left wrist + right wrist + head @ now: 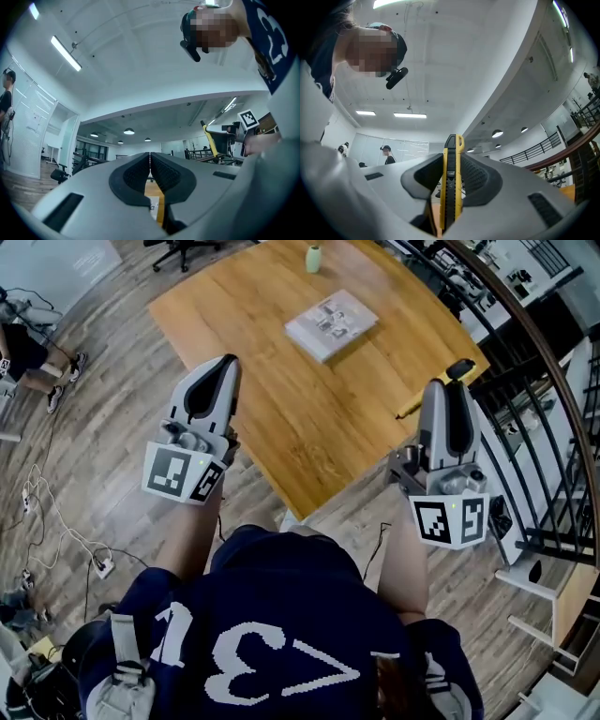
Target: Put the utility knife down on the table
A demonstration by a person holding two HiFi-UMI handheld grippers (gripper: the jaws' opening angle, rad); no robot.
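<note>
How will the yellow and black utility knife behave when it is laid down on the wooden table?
The yellow and black utility knife is probably stiff: it stands straight between the right tool's jaws. Its flat sides should likely keep it from rolling on the light wooden table.

Head view: the knife (459,368) shows only its black tip above the right gripper (450,388); the rest is hidden between the jaws; a thin yellow strip (409,410) at the table (281,409) edge beside that gripper cannot be identified; the green object (313,258) at the far end is too small to name; print on the booklet (331,324) is unreadable; the table's far corner is cut off by the top edge.

Right gripper view: the knife's lower end is hidden behind the gripper body.

Left gripper view: only a sliver of table shows below the left gripper (150,164) jaws.
</note>
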